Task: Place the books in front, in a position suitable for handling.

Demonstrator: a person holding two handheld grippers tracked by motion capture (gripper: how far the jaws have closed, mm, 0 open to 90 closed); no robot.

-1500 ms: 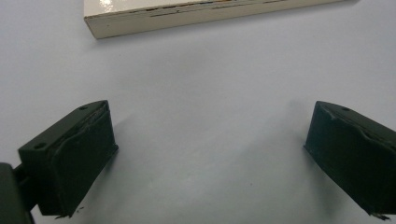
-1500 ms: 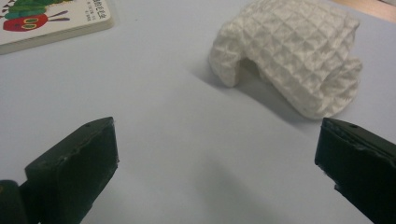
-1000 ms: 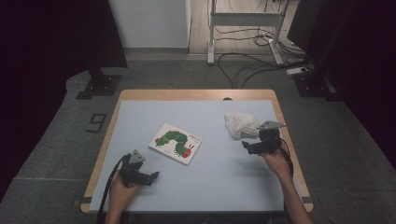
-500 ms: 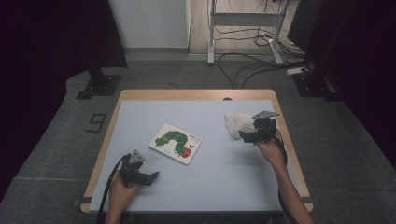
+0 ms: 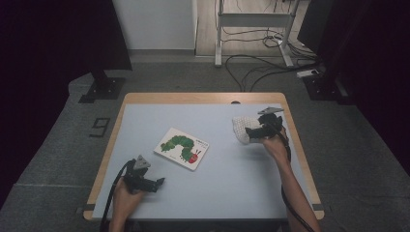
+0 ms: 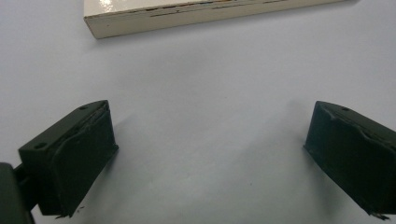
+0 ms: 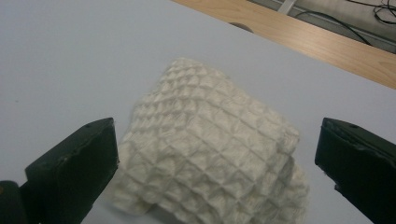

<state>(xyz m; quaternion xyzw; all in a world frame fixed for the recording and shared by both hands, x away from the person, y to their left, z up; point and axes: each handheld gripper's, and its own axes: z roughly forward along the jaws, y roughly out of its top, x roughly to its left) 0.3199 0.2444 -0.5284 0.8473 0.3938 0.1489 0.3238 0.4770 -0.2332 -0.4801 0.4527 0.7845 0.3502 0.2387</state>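
Since the earlier frame, the right gripper (image 5: 247, 132) has been moved left over the cream waffle-textured folded cloth (image 7: 210, 149), jaws wide around it. The cloth lies near the table's (image 5: 232, 183) far right corner, its long axis crosswise. The left gripper (image 6: 210, 154) is held wide, empty.

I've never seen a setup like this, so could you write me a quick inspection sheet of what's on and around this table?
Surface: pale blue table top with wooden rim, bare between things.
Job's things: folded cream waffle-textured cloth, lying between the right gripper's open jaws.
Clutter: square white picture book with green caterpillar, flat, mid-table.
Grippers: right gripper at the cloth; left gripper open over bare table near the book.
Cables: black cable trailing from the left gripper; loose cables on the floor beyond.
Surroundings: grey floor, metal frame, dark curtains.
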